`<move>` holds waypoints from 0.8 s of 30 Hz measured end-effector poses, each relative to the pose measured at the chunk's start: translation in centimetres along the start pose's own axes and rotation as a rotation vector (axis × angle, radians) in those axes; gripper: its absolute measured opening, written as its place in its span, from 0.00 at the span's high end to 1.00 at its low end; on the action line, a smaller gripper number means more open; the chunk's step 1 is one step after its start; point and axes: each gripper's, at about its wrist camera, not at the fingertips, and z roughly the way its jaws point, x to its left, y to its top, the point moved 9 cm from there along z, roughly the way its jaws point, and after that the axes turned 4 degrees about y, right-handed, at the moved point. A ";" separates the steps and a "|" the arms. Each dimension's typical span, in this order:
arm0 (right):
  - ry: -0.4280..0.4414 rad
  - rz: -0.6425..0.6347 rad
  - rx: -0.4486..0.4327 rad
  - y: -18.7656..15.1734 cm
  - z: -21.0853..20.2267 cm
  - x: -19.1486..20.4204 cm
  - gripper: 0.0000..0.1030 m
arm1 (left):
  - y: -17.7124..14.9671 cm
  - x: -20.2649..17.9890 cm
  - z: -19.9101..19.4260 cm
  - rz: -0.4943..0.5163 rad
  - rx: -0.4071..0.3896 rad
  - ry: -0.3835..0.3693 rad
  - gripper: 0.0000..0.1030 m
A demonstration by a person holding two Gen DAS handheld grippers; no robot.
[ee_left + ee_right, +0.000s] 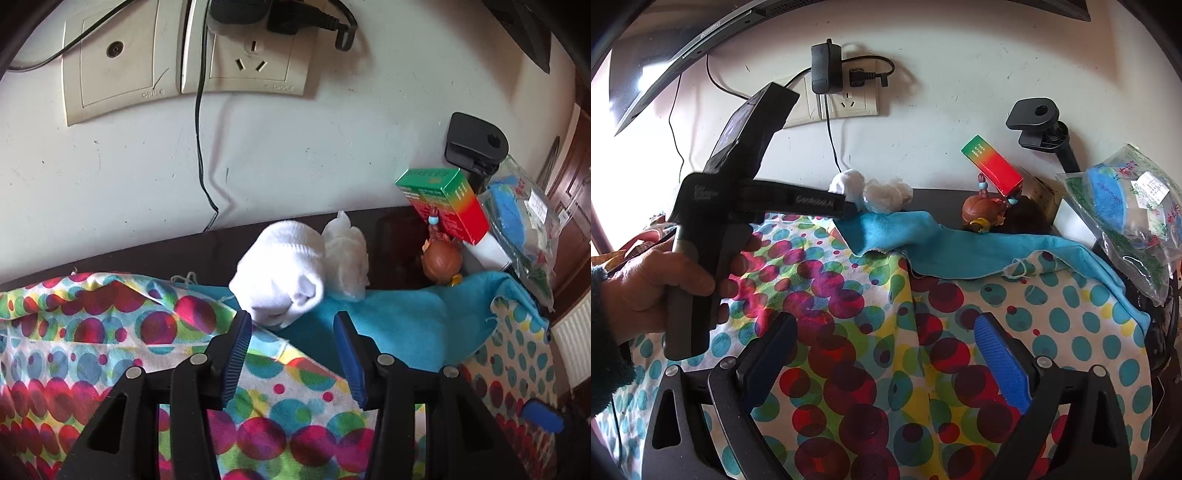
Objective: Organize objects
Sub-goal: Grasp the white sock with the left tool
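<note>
A rolled white sock (280,280) lies on the blue cloth (406,321) at the back of the dotted cloth (110,332). My left gripper (293,319) stands open just in front of it; the sock's near end reaches between the fingertips and the pads do not press it. A crumpled white wad (349,258) rests against the sock's right side. In the right wrist view a hand (646,288) holds the left gripper (849,208), its tip by the sock (846,182). My right gripper (886,321) hangs wide open over the dotted cloth (849,332), holding nothing.
A green-and-red box (447,199) leans at the back right above a small brown-haired doll (441,264). A clear plastic bag (524,218) and a black clamp mount (476,144) stand further right. Wall sockets (251,62) with a hanging black cable (199,147) are behind.
</note>
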 end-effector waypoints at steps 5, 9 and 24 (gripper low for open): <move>0.017 0.010 0.003 -0.1 0.1 0.1 0.06 | 0.7 0.5 0.3 0.030 0.005 0.034 0.45; 0.034 0.007 0.012 -0.2 0.2 0.6 0.06 | 1.5 -0.3 1.6 0.077 0.028 0.060 0.40; 0.037 -0.002 0.017 -0.3 0.3 1.0 0.06 | 2.0 0.2 3.9 0.026 0.012 0.166 0.40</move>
